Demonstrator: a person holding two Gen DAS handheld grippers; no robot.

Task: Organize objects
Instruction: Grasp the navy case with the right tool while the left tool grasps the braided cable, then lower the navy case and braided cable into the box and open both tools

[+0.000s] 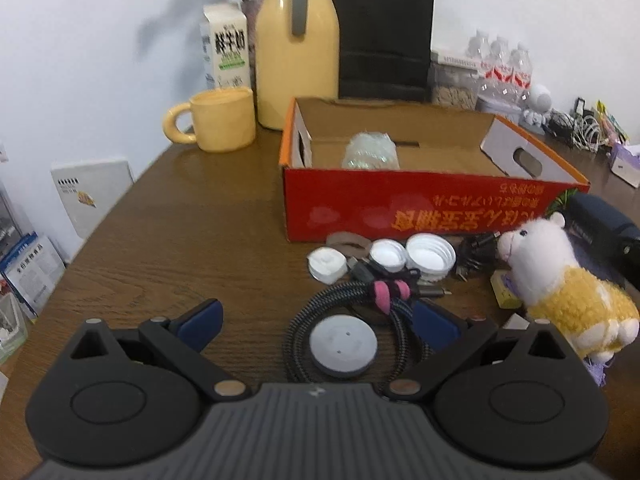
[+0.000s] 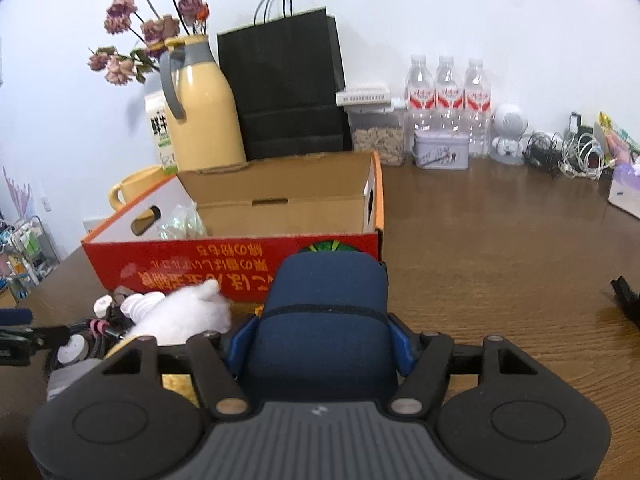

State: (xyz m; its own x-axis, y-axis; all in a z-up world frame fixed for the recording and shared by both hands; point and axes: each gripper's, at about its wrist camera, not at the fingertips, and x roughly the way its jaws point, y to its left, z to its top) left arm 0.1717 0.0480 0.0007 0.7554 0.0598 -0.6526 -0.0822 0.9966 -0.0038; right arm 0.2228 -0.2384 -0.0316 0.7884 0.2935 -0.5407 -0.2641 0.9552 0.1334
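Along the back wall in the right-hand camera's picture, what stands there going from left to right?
Dried flowers → yellow thermos jug → black paper bag → clear snack container → three water bottles → white toy robot → tangle of cables.

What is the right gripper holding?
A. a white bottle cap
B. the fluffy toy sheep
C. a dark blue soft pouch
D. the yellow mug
C. In the right wrist view the right gripper has its jaws pressed against both sides of the dark blue soft zippered pouch, in front of the red cardboard box; the white and yellow fluffy toy sheep sits on the table untouched.
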